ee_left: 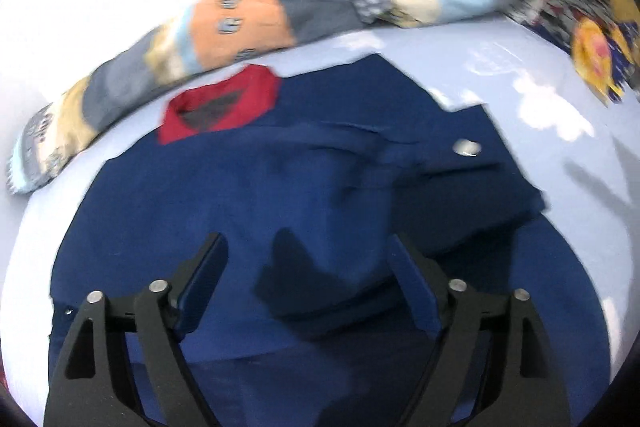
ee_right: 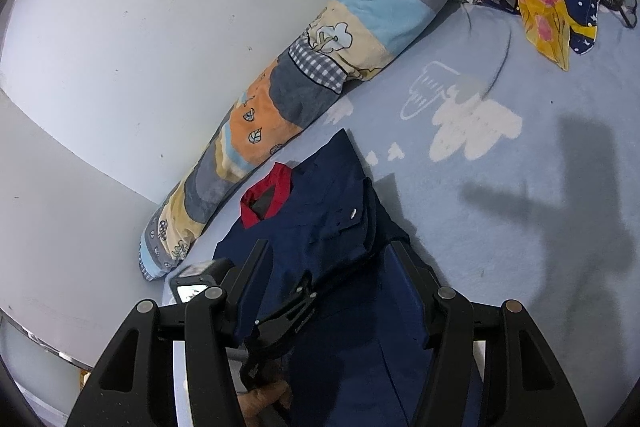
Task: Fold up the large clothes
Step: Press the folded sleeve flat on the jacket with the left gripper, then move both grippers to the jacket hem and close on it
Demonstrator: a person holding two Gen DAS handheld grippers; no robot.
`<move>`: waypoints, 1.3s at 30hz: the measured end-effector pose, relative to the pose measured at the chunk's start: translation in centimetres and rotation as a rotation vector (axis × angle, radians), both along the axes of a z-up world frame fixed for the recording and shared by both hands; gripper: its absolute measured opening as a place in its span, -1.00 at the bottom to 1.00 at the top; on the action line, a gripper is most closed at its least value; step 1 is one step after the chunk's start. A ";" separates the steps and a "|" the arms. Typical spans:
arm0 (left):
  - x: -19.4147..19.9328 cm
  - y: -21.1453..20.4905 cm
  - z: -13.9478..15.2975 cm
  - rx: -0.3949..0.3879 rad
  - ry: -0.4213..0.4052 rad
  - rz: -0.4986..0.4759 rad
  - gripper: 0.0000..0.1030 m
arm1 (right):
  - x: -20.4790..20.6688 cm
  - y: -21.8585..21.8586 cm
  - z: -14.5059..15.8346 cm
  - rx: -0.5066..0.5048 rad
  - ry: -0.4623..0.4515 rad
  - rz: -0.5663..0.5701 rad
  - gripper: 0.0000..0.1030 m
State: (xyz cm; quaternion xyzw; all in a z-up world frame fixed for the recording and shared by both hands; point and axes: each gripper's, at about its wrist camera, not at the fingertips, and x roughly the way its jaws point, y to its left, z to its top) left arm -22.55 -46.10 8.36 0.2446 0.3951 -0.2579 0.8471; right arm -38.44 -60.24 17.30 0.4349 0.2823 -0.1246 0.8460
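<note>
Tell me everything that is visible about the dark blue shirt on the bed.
The dark blue shirt looks like plain woven cloth with a red collar lining and a small metal snap on one folded part. It lies flat, partly folded, on the light blue bed sheet, its collar end close to the long patchwork pillow. Both grippers hang over it with open jaws; whether they touch it, I cannot tell.

Matt navy cloth shirt [ee_right: 320,211] with a shiny metal snap [ee_left: 467,147]; fleecy patchwork bolster [ee_right: 296,95]; matt black plastic fingers [ee_right: 248,275].
</note>
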 end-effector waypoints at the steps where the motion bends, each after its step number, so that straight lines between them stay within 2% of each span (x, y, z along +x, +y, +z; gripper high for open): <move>1: -0.1 -0.8 -1.2 0.043 0.062 -0.032 0.63 | 0.0 0.0 0.0 0.004 0.001 0.000 0.18; 2: -0.1 -1.2 -2.4 0.103 0.101 -0.038 0.64 | 0.0 0.0 -0.1 0.008 0.001 -0.001 0.18; 3: -0.5 -1.1 -2.6 0.108 0.103 -0.037 0.63 | 0.0 -0.1 -0.1 0.011 0.003 0.000 0.18; 6: -0.9 1.0 -1.9 0.047 0.140 -0.033 0.63 | 0.2 0.0 0.0 0.002 0.010 0.000 0.18; 8: -1.6 3.4 -1.2 0.027 0.118 -0.024 0.63 | 0.2 0.1 0.2 -0.007 0.009 0.004 0.18; 10: -2.4 5.5 -1.1 0.025 0.109 -0.010 0.63 | 0.2 0.3 0.3 -0.017 0.013 0.009 0.18; 13: -5.1 9.8 -2.0 0.055 0.165 0.004 0.64 | 0.5 0.8 0.1 -0.035 0.025 0.032 0.19; 15: -7.1 12.4 -1.9 0.054 0.164 0.016 0.64 | 1.1 1.7 -0.1 -0.054 0.044 0.074 0.19; 18: -8.5 15.7 -2.0 0.032 0.229 0.041 0.64 | 2.0 3.8 -0.6 -0.105 0.081 0.154 0.19; 19: -9.2 17.1 -2.2 0.026 0.256 0.048 0.64 | 2.3 4.9 -1.0 -0.130 0.101 0.186 0.19; 22: -11.5 20.6 -2.0 0.003 0.270 0.054 0.67 | 2.9 8.6 -3.2 -0.196 0.193 0.291 0.19; 25: -13.9 23.7 -2.1 0.008 0.256 0.059 0.68 | 2.3 12.9 -6.3 -0.246 0.293 0.374 0.18; 30: -17.0 28.0 -2.2 -0.064 0.224 0.059 0.69 | -0.7 17.4 -10.2 -0.304 0.422 0.428 0.15; 35: -19.0 28.0 -2.6 -0.031 0.132 -0.003 0.69 | -4.1 20.5 -10.8 -0.415 0.447 0.432 0.16; 39: -19.0 29.1 -2.8 -0.074 0.103 -0.015 0.70 | -6.7 22.9 -11.5 -0.477 0.456 0.417 0.32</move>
